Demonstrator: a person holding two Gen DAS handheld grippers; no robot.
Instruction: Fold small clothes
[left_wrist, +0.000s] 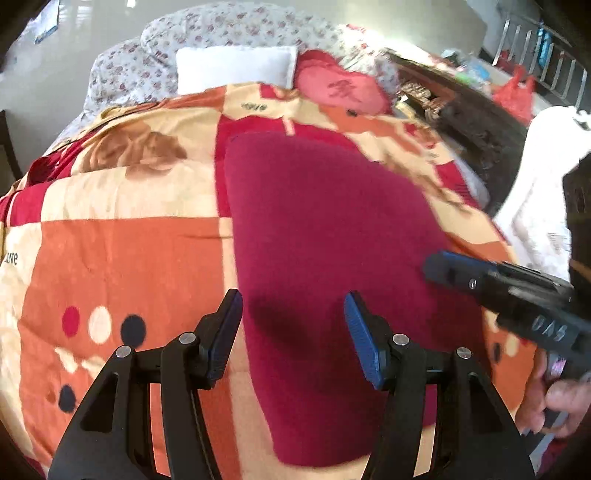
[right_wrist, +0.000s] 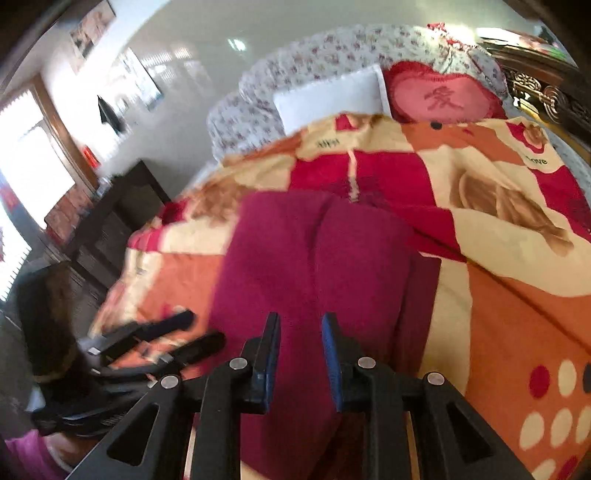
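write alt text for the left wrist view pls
A dark red garment lies flat on a bed's orange, red and cream patterned quilt. The left gripper hovers over its near part, jaws apart and empty. The right gripper reaches in from the right edge.

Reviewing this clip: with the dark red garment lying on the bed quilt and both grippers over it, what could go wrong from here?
1. The left gripper is open above the dark red garment with nothing between its pads; closing here may miss the edge or pinch the patterned quilt too.
2. The right gripper has narrow jaws with no cloth visibly clamped, so a lift could come up empty.
3. Both views are blurred, so placement is uncertain.
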